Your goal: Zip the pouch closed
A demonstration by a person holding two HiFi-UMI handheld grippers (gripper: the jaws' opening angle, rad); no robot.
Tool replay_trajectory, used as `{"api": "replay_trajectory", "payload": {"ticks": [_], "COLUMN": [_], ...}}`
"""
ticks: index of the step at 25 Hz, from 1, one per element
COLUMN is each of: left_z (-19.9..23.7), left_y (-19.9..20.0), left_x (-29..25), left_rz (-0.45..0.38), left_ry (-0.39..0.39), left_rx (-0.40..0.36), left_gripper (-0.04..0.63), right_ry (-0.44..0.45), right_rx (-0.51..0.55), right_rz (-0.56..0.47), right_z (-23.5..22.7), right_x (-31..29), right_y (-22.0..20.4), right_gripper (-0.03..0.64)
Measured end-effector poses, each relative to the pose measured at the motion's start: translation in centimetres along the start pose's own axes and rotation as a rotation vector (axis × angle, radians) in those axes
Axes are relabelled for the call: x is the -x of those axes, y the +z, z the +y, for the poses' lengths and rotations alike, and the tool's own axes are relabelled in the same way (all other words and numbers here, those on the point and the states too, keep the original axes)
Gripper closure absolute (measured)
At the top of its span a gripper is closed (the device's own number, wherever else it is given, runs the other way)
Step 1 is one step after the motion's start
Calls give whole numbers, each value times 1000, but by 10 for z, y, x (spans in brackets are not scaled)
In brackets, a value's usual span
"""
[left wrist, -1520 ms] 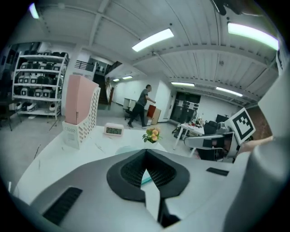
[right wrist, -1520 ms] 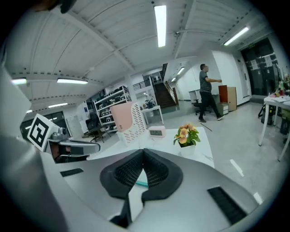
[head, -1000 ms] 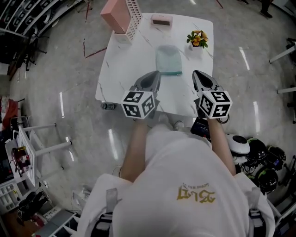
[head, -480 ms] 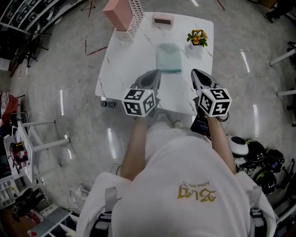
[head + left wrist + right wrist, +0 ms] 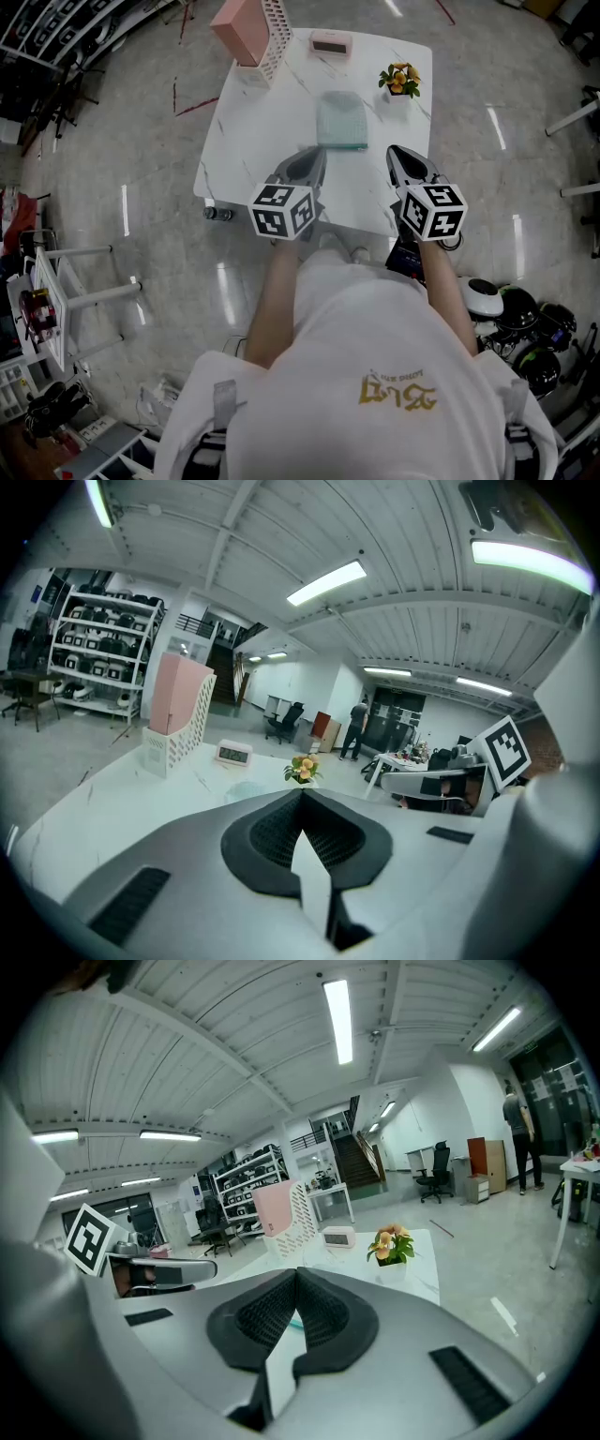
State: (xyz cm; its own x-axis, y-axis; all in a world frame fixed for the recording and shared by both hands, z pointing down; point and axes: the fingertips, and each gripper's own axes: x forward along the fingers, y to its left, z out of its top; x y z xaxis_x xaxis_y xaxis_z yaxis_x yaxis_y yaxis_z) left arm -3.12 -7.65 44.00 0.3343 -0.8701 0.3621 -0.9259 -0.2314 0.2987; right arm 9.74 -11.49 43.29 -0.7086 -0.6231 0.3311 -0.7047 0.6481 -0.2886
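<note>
A translucent teal pouch (image 5: 340,120) lies on a white table (image 5: 262,122). Nearer the person, the left gripper (image 5: 311,161) and right gripper (image 5: 398,156) hover, both jaws closed and empty.

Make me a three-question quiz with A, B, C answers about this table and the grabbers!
1. Where is the pouch? A) on the table B) on the floor C) in a gripper
2. What colour is the file holder? A) green B) pink C) black
3. How are the left gripper's jaws? A) wide open B) shut on the pouch C) shut, empty
Answers: 1 A, it lies flat mid-table; 2 B, its side shows pink; 3 C, its jaws meet with nothing between.
</note>
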Motion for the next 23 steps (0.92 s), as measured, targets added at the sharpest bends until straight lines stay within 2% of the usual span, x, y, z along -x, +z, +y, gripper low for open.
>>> {"api": "replay_trajectory", "payload": {"ticks": [23], "left_z": [2], "left_y": [-14], "left_x": [8], "left_rz": [22], "left_ry": [40], "left_rx": [21], "left_gripper": [578], "right_ry": [68], "right_rx": [18], "right_rz": [34], "right_z": [14], "right_x": [-2], "right_y": [-17], "right_gripper": [604]}}
